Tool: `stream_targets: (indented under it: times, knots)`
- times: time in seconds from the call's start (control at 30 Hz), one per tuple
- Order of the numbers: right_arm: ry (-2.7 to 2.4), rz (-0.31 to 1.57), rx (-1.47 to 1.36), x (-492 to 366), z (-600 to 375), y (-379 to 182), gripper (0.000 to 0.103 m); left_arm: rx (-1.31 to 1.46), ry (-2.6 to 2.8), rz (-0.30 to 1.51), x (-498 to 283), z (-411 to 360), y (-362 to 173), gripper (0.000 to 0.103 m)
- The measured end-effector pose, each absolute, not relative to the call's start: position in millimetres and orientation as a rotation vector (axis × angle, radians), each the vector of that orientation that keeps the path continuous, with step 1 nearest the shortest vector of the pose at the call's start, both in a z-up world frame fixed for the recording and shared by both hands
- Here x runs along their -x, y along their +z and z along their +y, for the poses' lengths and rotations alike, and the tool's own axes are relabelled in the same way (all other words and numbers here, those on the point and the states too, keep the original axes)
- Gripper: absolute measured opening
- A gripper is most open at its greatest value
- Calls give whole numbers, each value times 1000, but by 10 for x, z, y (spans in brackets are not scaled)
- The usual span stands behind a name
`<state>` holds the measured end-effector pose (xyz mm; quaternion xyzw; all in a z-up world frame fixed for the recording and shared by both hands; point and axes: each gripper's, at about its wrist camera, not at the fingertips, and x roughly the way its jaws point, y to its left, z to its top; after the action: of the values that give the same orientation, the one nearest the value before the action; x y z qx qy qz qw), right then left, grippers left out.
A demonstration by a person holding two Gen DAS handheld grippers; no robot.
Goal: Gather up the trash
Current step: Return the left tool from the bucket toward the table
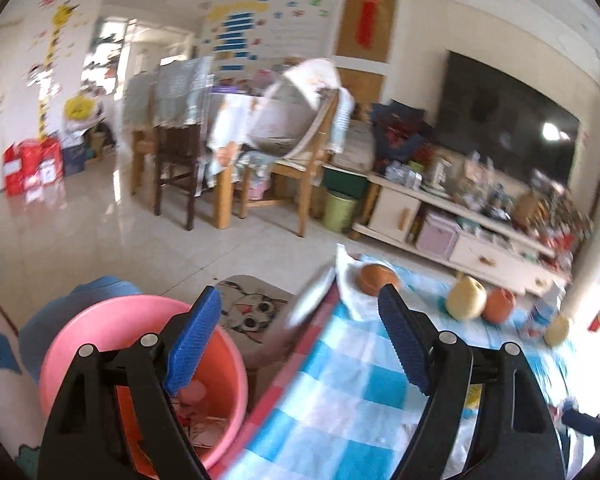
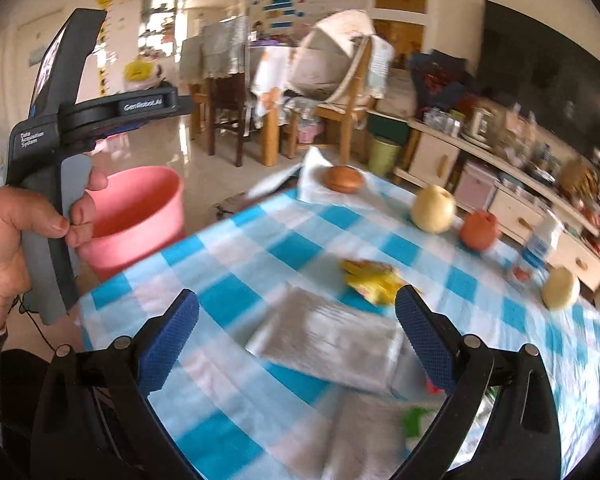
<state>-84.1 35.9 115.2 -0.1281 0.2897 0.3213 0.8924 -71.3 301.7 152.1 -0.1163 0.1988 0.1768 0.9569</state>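
Note:
A pink bucket point(image 1: 100, 332) stands on the floor left of the table, with scraps of paper trash inside; it also shows in the right wrist view point(image 2: 140, 208). My left gripper point(image 1: 300, 340) is open and empty, hovering over the table's left edge beside the bucket. My right gripper point(image 2: 296, 340) is open and empty above a silver foil wrapper point(image 2: 324, 340) on the blue checked tablecloth point(image 2: 260, 248). A crumpled yellow wrapper point(image 2: 372, 280) lies just beyond it. A white tissue point(image 2: 320, 176) lies at the far edge under a brown bun point(image 2: 344, 179).
Two pale pears point(image 2: 434, 208) point(image 2: 560, 288), an orange fruit point(image 2: 480, 230) and a small milk bottle point(image 2: 536, 248) stand on the table's right side. A cat-print stool point(image 1: 252, 312) sits beside the bucket. Chairs, a TV cabinet and a green bin point(image 1: 340, 210) stand behind.

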Motion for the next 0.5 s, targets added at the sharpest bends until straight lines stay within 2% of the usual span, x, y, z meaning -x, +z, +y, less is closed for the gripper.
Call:
stream_targets:
  times: [0.5]
  knots:
    - [575,613,121,787,-680,1239,99,93,121,497,414,1866,1362,80]
